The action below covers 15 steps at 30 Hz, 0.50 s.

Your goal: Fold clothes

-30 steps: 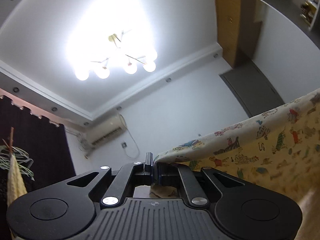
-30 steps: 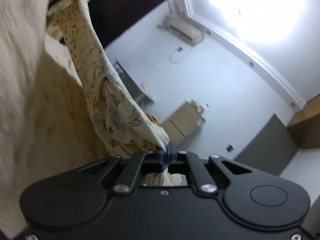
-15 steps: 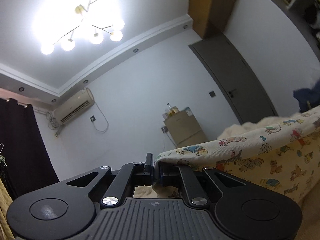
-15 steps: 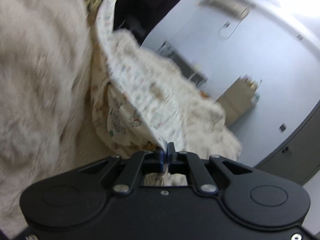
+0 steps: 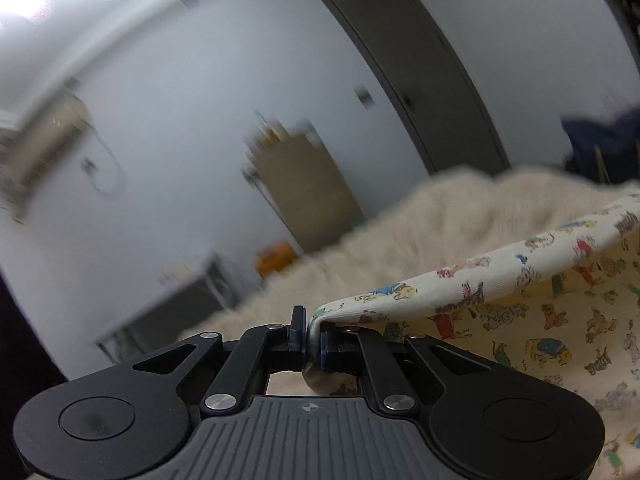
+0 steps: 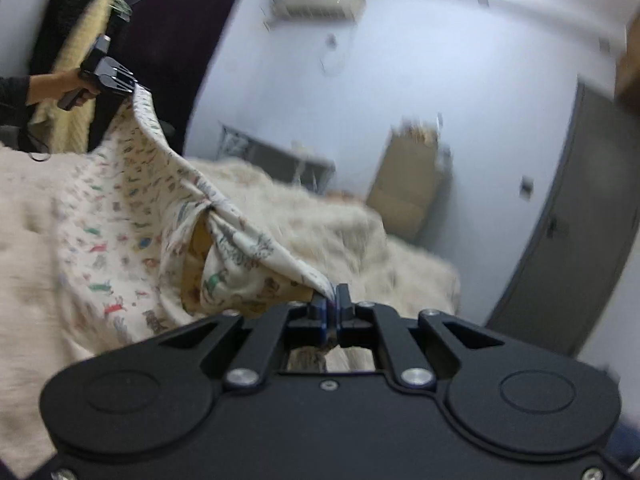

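Note:
A cream garment [image 5: 532,292] printed with small cartoon animals hangs stretched between both grippers above a bed. My left gripper [image 5: 310,326] is shut on one corner of its hem, and the cloth runs off to the right. My right gripper [image 6: 332,300] is shut on the other corner. In the right wrist view the garment [image 6: 132,216] sags in a fold and drapes onto the bed, and the left gripper [image 6: 132,90] shows at the upper left, held by a person's hand [image 6: 66,88].
A fluffy cream blanket [image 6: 340,236] covers the bed under the garment. A small beige fridge [image 5: 308,184] and a grey table [image 5: 168,304] stand by the far white wall. A dark grey door [image 6: 580,240] is to the right, a dark curtain [image 6: 172,28] to the left.
Both views have swung down from the ceiling lamp to the room and the bed. The garment, still gripped at both corners, has come down so that it drapes onto the blanket.

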### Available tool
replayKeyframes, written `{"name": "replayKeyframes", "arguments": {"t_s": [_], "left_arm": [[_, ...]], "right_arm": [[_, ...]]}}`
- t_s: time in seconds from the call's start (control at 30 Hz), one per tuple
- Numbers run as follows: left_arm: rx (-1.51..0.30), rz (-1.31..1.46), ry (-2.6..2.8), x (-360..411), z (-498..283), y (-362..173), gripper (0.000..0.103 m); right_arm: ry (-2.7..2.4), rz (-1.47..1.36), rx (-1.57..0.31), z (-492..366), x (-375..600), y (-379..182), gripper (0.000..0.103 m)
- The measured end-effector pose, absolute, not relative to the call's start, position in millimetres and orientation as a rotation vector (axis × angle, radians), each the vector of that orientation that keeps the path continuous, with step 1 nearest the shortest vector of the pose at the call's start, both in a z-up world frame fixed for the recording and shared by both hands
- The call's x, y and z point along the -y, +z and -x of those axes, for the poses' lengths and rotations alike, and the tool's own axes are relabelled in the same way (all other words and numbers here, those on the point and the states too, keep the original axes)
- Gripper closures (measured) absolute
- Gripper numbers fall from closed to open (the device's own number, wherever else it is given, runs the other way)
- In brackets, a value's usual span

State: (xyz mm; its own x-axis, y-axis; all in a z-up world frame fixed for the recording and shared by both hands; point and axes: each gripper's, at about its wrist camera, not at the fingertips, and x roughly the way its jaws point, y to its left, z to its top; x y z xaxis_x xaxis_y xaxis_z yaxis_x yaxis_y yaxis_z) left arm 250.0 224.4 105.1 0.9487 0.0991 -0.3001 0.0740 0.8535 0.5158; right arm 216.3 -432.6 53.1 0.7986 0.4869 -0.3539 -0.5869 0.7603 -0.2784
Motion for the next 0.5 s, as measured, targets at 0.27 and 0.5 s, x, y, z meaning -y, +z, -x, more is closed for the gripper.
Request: {"name": "replayKeyframes", "arguments": {"t_s": [0.27,0.5], "left_arm": [[-0.611,-0.576,-0.114,-243.6,-371.2,18.2,0.100],[-0.404,-0.577,-0.095,-246.2,-260.2,123.4,0.099]], "right_arm": [[0.578,0.335,-0.560,-366.4,418.9,-9.2,0.101],[0.597,0.244,-0.414,-274.8,430.7,26.7,0.101]]}}
